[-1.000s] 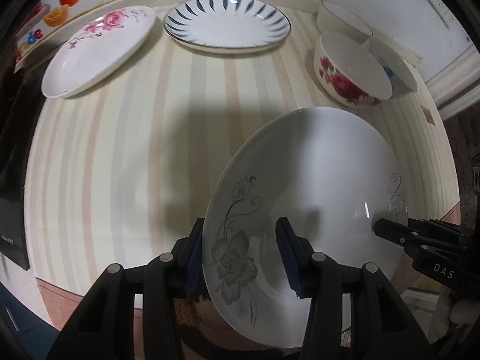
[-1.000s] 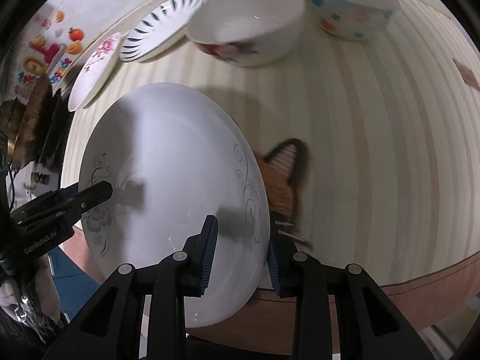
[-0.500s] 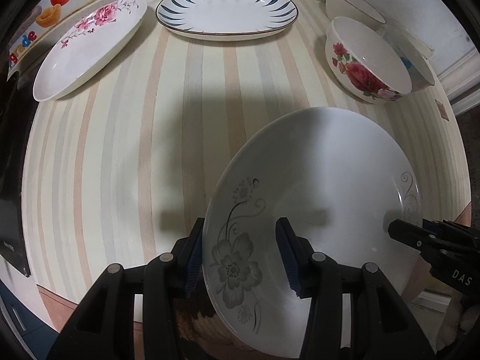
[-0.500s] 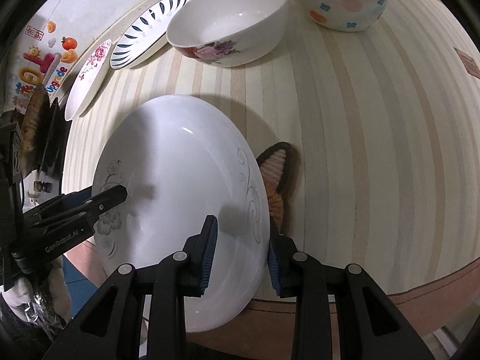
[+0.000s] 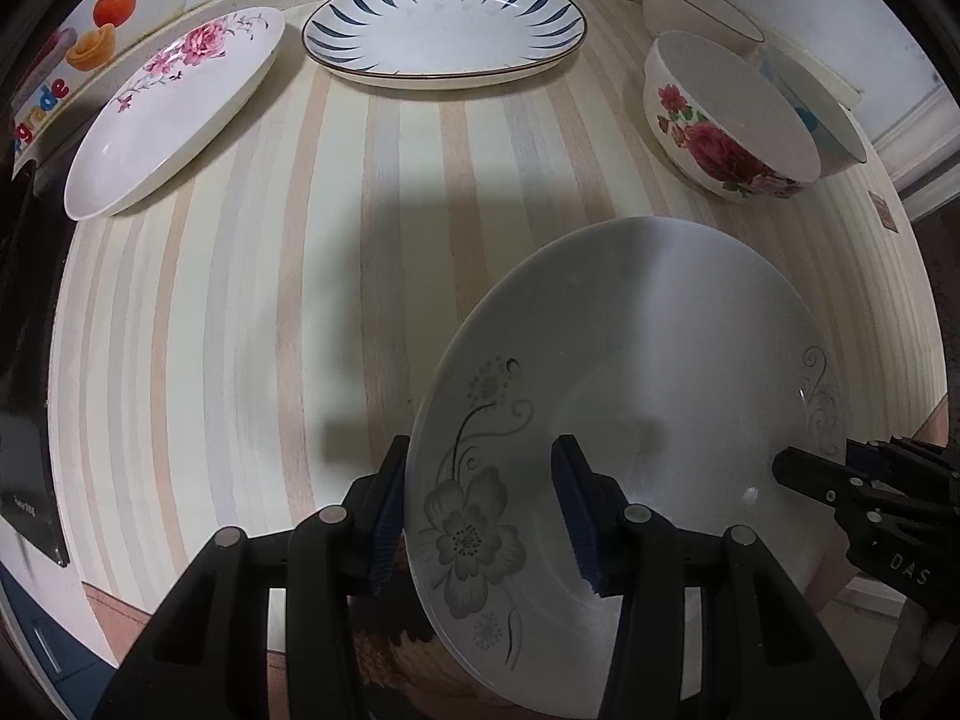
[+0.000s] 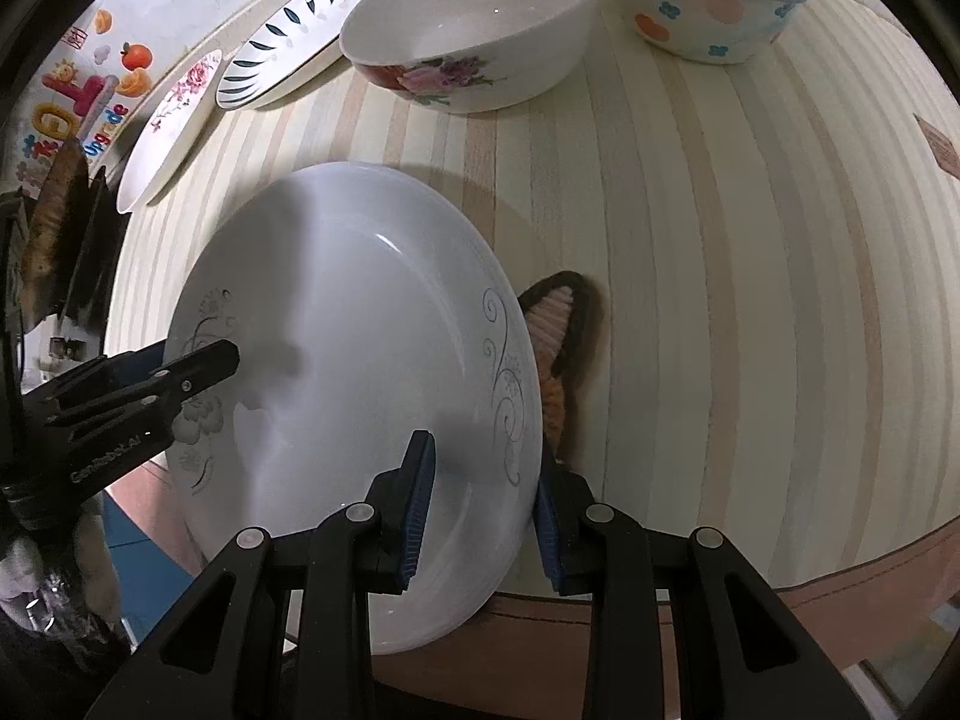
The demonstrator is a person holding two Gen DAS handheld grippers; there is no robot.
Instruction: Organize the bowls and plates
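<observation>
A white plate with a grey flower print [image 5: 648, 384] [image 6: 354, 360] is held above the striped table by both grippers. My left gripper [image 5: 483, 510] is shut on its left rim, and it also shows in the right wrist view [image 6: 228, 354]. My right gripper [image 6: 480, 504] is shut on its right rim, and it also shows in the left wrist view [image 5: 786, 471]. At the back lie a pink-flower plate [image 5: 174, 108] and a blue-leaf plate [image 5: 444, 30]. A rose bowl [image 5: 726, 120] [image 6: 474, 30] and a dotted bowl [image 6: 696, 0] stand at the back right.
A plain white bowl [image 5: 696, 6] stands behind the rose bowl. An orange and black cat-ear shape [image 6: 558, 336] lies on the table beneath the held plate. The striped table [image 5: 252, 300] ends near me at a brown edge [image 6: 840, 588]. A dark object [image 5: 24, 360] is on the left.
Both grippers carried the grey-flower plate forward over the table toward the back dishes, which now look closer. Both grips are unchanged.
</observation>
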